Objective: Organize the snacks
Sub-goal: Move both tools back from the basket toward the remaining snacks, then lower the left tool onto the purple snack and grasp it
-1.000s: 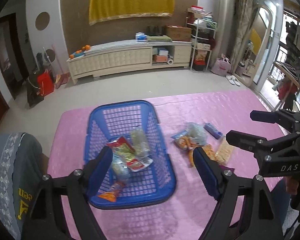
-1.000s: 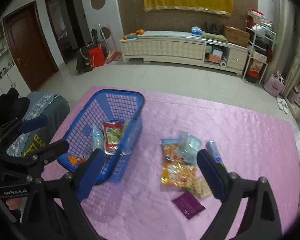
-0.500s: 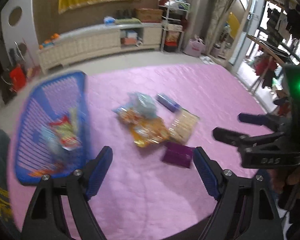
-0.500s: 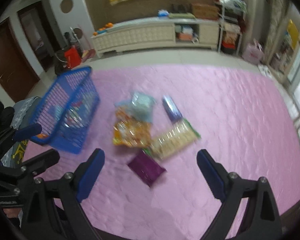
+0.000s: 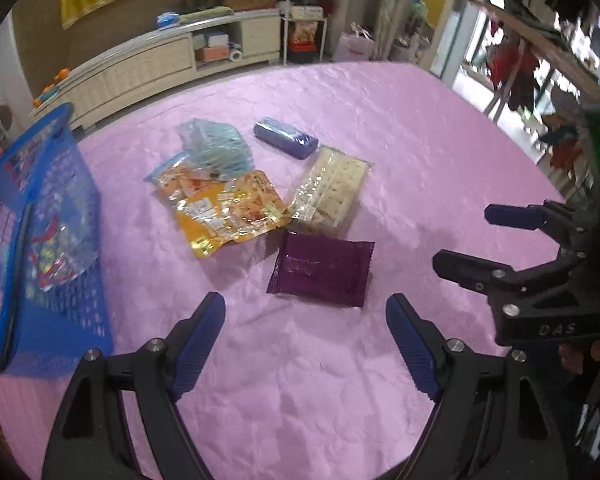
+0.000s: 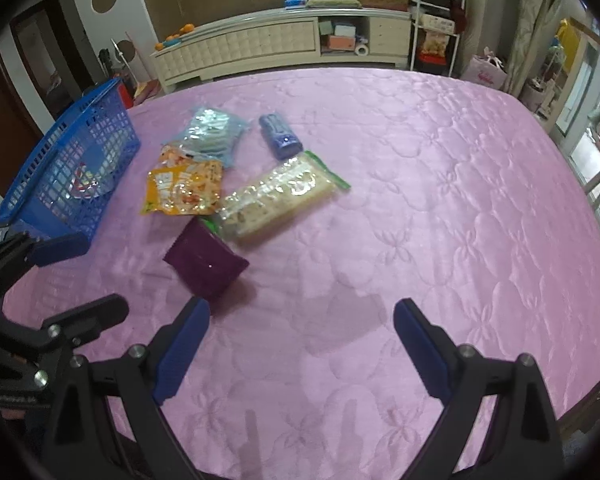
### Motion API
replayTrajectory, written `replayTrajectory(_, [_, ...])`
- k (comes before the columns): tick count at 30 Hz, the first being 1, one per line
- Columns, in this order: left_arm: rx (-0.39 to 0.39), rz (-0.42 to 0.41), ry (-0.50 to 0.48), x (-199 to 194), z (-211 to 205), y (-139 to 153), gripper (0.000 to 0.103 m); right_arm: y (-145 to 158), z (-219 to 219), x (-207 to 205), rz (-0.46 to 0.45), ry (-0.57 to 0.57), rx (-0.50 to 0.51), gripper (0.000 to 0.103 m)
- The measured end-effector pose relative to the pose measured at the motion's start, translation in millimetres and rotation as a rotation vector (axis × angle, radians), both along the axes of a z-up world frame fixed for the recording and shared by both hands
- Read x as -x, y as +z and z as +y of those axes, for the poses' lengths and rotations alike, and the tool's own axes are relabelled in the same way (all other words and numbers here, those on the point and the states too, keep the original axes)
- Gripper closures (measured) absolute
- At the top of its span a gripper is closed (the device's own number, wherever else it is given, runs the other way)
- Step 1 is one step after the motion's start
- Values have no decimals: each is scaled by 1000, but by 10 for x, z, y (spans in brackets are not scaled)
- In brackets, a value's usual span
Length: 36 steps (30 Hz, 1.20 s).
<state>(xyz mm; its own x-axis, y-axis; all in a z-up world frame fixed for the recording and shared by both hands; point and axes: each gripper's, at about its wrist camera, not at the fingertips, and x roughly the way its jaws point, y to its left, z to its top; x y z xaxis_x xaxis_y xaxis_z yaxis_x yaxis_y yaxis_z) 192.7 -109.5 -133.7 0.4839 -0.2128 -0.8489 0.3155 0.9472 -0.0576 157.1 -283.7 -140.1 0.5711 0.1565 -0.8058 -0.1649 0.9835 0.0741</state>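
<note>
Bare pink quilt point(image 6: 440, 208) lies open ahead of the right tool point(image 6: 302, 316) and off to its right. Before the left tool point(image 5: 306, 308), the purple packet point(image 5: 322, 270) lies close, the snack pile point(image 5: 228, 196) behind it, the blue basket point(image 5: 66, 320) walling the left.

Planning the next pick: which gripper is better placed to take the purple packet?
Left. The left gripper is open, with the purple packet centred just ahead of its fingers; for the right gripper the packet lies off to one side.

Purple packet point(image 5: 322, 270) flat beside cracker pack point(image 5: 332, 186)
</note>
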Motion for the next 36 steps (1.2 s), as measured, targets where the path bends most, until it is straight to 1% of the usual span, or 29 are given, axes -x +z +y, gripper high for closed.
replayTrajectory(3, [-32,28,-26,-127,-63,-142,22,-104,-54,-61,24,-12,10,8])
replayTrajectory(10, [-8,94,-67,-352,-131,-377,22,-254,-175,-78,58,-33,23,8])
replayTrajectory(13, [-13,112,-129,-409,-238,-481,22,-303,-190,-66,76,-26,20,8])
replayTrajectory(16, [-55,118,-186,-466,-338,-565,22,-343,-219,-61,83,-28,12,8])
replayTrajectory(17, [-63,117,-196,-477,-358,-578,22,-354,-230,-70,88,-30,4,8])
replayTrajectory(20, [-55,125,-221,-518,-394,-614,22,-379,-260,-75,98,-29,-15,8])
replayTrajectory(23, [-85,108,-229,-599,-440,-627,22,-416,-281,-79,105,-29,-19,8])
replayTrajectory(25, [-92,109,-233,-628,-477,-630,22,-445,-307,-82,113,-36,-25,8])
replayTrajectory(29, [-84,123,-255,-671,-534,-627,22,-499,-372,-65,131,-57,-47,8])
replayTrajectory(30, [-91,119,-264,-666,-561,-630,23,-503,-379,-62,135,-59,-50,8])
replayTrajectory(31, [-112,109,-275,-663,-593,-635,28,-502,-382,-47,133,-59,-48,8])
replayTrajectory(34, [-104,115,-290,-603,-610,-604,42,-487,-381,-7,136,-51,-40,8])
replayTrajectory(36, [-106,111,-287,-578,-602,-592,48,-472,-386,11,136,-52,-39,8])
